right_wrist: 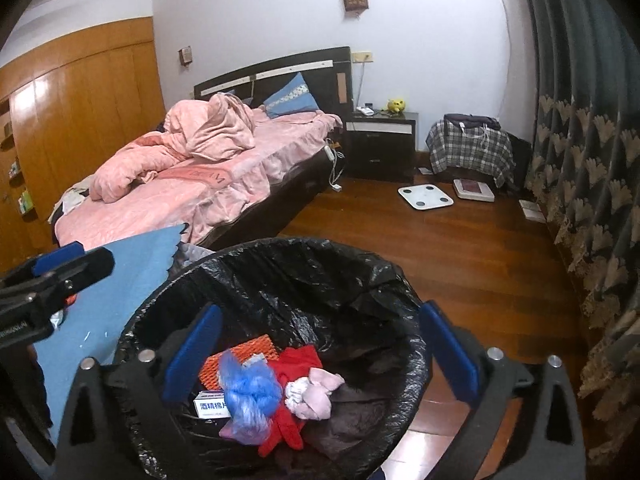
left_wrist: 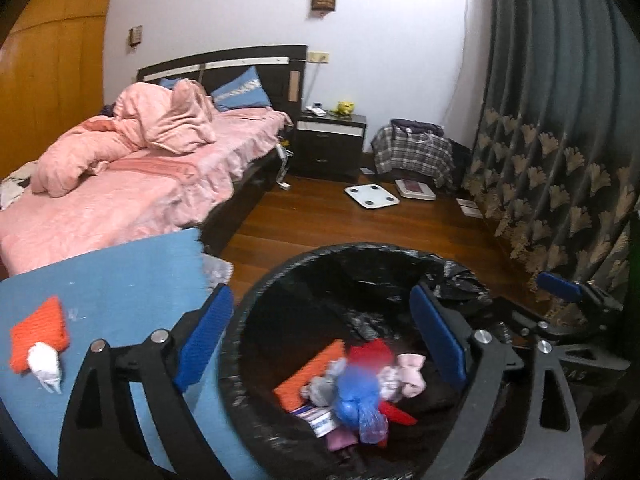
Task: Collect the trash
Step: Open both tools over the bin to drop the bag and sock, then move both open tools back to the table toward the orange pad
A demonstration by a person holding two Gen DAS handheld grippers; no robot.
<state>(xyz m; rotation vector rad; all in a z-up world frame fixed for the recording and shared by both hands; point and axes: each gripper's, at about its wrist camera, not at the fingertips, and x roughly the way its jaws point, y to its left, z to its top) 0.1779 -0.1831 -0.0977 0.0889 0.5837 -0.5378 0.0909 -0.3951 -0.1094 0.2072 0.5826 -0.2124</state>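
Both the left gripper (left_wrist: 320,344) and right gripper (right_wrist: 320,356) hang spread wide and empty over the bin (right_wrist: 280,256). Trash (right_wrist: 256,392) lies inside it; beside the bin, a tissue (left_wrist: 44,364) rests on the bench (left_wrist: 120,280).

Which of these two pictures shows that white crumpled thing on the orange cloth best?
The left wrist view: the white wad lies in plain sight on the orange cloth. In the right wrist view the left gripper hides nearly all of both.
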